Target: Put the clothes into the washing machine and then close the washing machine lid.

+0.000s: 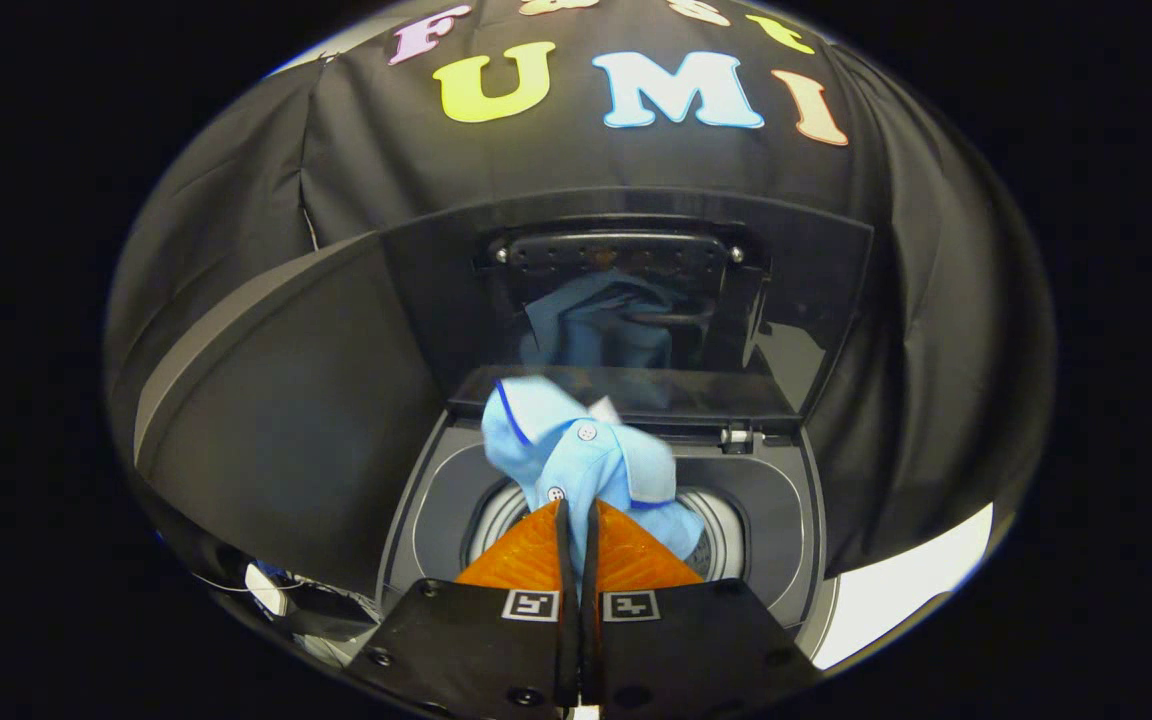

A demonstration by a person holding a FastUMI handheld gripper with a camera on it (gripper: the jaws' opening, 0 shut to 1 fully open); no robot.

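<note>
Light-blue cloth bunches right at the tips of the gripper: one polo shirt, with a darker blue trim line on its collar and two small white buttons on the placket. Both fingers are drawn together with only a thin slit between them, and the shirt's fabric is pinched in that slit, so the claw is clamped on the shirt. The garment hangs just ahead of the fingertips, over the round drum opening of one top-loading washing machine, and its lower fold seems to dip past the opening's rim, though the fingers hide that part. One lid stands raised at the machine's back edge, hinged there, and its dark glossy underside mirrors the blue shirt. Two square black-and-white marker tags sit on the gripper body, one per finger. No readable brand or label shows on the machine.
</note>
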